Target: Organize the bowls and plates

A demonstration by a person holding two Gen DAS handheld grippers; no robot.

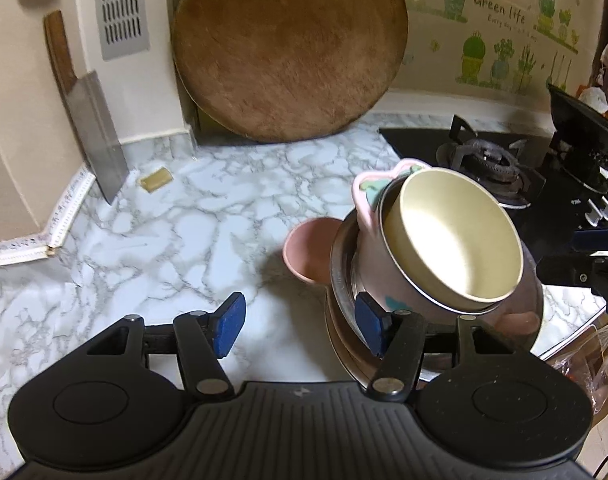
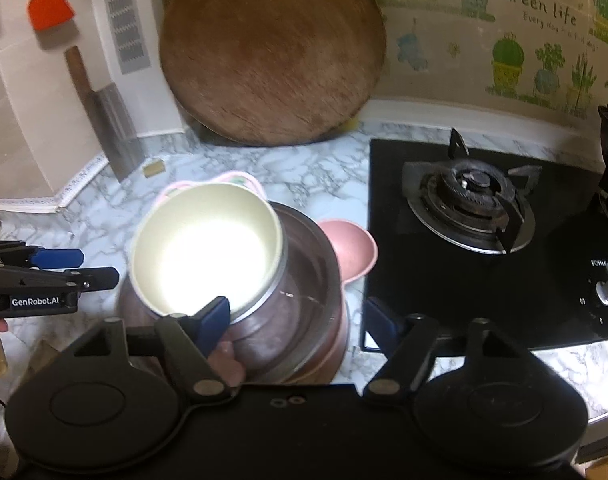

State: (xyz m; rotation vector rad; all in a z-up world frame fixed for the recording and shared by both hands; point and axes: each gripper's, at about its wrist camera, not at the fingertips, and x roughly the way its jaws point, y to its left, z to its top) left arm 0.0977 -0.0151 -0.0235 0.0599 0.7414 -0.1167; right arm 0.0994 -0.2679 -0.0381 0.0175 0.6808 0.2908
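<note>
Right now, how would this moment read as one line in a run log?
left gripper: open, empty | right gripper: open, empty | cream bowl: tilted, nested atop stack | steel bowl: under it | pink bowl: beside stack | stove: unlit

On the marble desk [image 1: 184, 220]: one cream bowl [image 1: 452, 240], one pink cup [image 1: 372, 240], one steel bowl [image 1: 344, 276], one pink bowl [image 1: 304, 252] (the lower stack is too hidden to count). One round board [image 1: 288, 48], one cleaver [image 1: 92, 128], one burner [image 2: 470, 204], one red spatula [image 2: 48, 0].
</note>
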